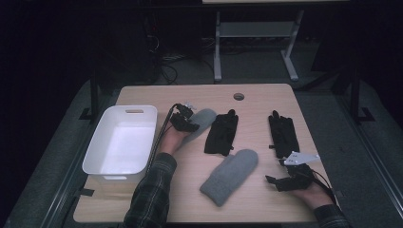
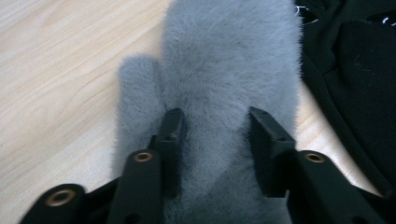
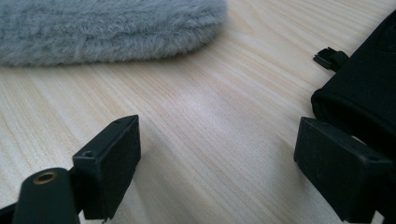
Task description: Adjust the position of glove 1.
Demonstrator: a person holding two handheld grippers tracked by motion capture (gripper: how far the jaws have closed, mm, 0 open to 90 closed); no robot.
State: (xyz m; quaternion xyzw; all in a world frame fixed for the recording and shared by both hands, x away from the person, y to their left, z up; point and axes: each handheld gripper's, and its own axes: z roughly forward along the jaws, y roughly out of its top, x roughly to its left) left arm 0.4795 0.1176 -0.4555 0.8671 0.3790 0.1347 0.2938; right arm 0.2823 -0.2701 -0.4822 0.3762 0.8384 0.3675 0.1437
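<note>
Pinching the fuzzy cuff end of a grey mitten point(image 2: 229, 70), the left gripper point(image 2: 215, 144) has both pads sunk into the fleece. That mitten lies flat on the wooden table point(image 1: 266, 204), between the white bin point(image 1: 97, 149) and a black glove point(image 1: 221, 133). The right gripper point(image 3: 217, 158) rests on the table, jaws spread over bare wood, beside a second grey mitten point(image 3: 107, 28).

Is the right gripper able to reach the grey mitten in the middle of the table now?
Probably yes. The right gripper stands open beside the near grey mitten, with bare table between them and nothing in the way.
</note>
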